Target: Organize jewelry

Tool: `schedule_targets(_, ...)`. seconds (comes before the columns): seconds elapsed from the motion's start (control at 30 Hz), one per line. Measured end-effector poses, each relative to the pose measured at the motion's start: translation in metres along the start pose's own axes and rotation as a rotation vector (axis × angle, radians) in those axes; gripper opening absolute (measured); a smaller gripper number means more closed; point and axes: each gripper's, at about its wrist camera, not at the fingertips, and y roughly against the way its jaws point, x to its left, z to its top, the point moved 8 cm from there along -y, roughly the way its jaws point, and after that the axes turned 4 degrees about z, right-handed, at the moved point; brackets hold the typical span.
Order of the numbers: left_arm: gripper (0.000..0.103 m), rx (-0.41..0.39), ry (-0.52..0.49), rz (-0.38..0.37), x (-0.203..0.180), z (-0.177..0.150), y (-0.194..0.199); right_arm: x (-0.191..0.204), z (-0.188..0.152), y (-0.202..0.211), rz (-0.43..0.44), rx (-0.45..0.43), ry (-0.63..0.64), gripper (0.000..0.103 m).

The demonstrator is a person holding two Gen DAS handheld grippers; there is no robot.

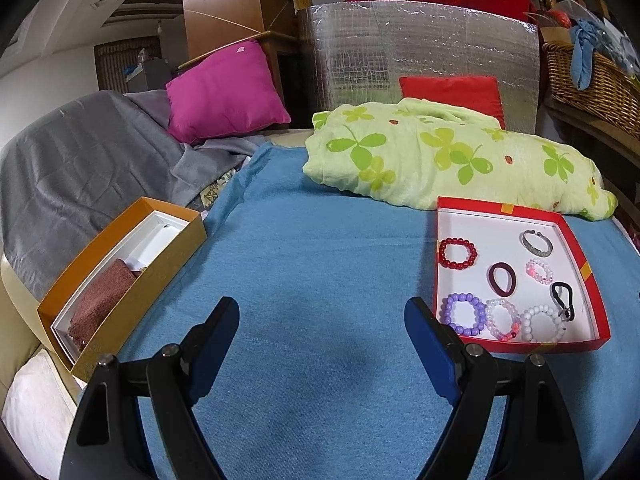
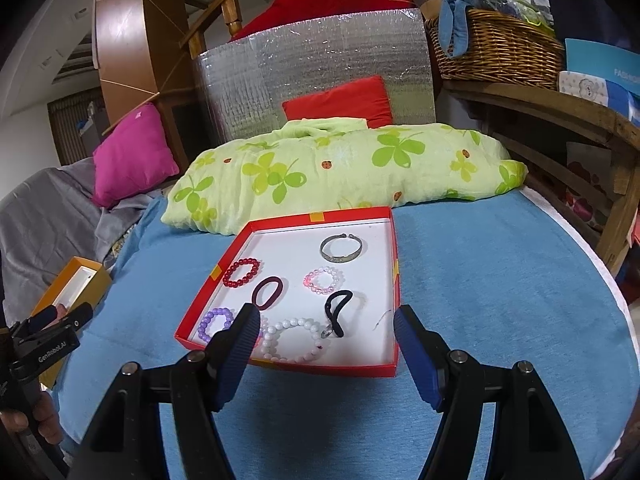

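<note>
A red tray [image 1: 584, 268] [image 2: 396, 280] with a white floor lies on the blue cloth. It holds several bracelets and hair ties, among them a red bead bracelet [image 1: 441, 258] [image 2: 230, 280], a silver bangle [image 1: 528, 246] [image 2: 326, 254], a black hair tie [image 2: 334, 312] and a white bead bracelet [image 2: 294, 323]. My right gripper [image 2: 326, 316] hovers open over the tray's near edge, gripping nothing. My left gripper [image 1: 322, 308] [image 2: 66, 314] is open above bare cloth, left of the tray. A gold box [image 1: 120, 280] [image 2: 76, 280] with a brown pouch [image 1: 102, 308] sits far left.
A green clover-print quilt [image 1: 440, 160] lies bunched behind the tray. A magenta pillow [image 1: 224, 88] and a grey blanket [image 1: 80, 160] are at the back left. A wicker basket [image 2: 500, 52] stands on a wooden shelf at the right. A hand [image 2: 40, 412] holds the left gripper.
</note>
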Motion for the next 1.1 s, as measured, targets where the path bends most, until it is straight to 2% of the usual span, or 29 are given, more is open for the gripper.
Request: schedule_targets(1.1,0.085,-0.003,0.023,0.014,0.0027,0.0004,0.0002,0.0055,-0.0027,0.0013,0.001,-0.001,0.014,0.073)
